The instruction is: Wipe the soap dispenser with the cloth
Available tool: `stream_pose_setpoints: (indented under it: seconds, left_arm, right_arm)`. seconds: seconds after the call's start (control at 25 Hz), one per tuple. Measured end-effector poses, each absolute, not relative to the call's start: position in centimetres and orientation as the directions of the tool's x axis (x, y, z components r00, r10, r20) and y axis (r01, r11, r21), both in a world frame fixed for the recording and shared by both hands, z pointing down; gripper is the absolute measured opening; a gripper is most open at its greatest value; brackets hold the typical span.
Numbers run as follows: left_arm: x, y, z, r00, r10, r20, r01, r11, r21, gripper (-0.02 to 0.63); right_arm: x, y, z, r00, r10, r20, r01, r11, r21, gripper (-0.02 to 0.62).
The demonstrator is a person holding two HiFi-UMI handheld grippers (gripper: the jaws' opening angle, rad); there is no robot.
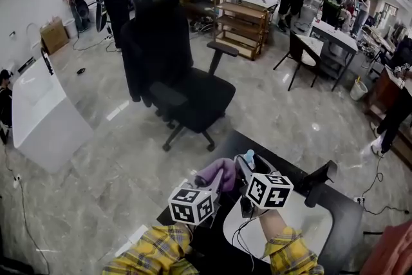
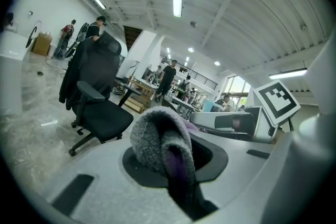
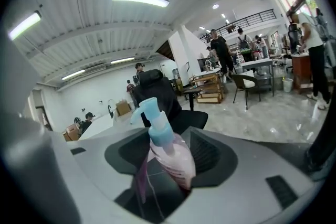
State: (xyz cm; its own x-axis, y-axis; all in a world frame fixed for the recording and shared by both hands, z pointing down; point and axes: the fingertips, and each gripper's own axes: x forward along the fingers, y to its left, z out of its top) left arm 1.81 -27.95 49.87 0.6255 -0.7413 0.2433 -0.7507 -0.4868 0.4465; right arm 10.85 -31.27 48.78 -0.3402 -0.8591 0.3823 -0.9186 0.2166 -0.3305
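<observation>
In the head view, the left gripper sits below the black office chair, on the person's side of it. Its jaws are closed on the cloth, which shows purple there. The left gripper view gives more: the cloth bulges from the jaws as a grey fleecy fold with a purple streak, and the chair stands beyond it to the left. At that view's right edge a marker cube carries only a black-and-white square pattern. Just right of the cloth, also below the chair, the right gripper clamps the soap dispenser, of which only the blue pump shows from above. In the right gripper view the soap dispenser is a tilted clear bottle of pink liquid, pinched between widely spread jaws, with the chair behind it; any label is too blurred to read
</observation>
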Motion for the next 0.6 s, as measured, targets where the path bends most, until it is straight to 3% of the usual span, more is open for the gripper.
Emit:
stream_pose_setpoints:
  seconds: [0.24, 0.6]
  left_arm:
    - [1.6, -28.8, 50.2, 0.598, -0.762, 0.250, -0.751, -0.423, 0.507, 0.058]
    - [2.0, -29.4, 48.1, 0.579, -0.795, 0.182, -0.757, -0.440, 0.483, 0.058]
  right_arm:
    - [10.9, -31.2, 48.8, -0.285, -0.884, 0.371, -0.922, 0.147, -0.359, 0.229]
    - [11.2, -29.7, 48.2, -0.365, -0.880, 0.304, -0.877, 0.216, -0.429, 0.229]
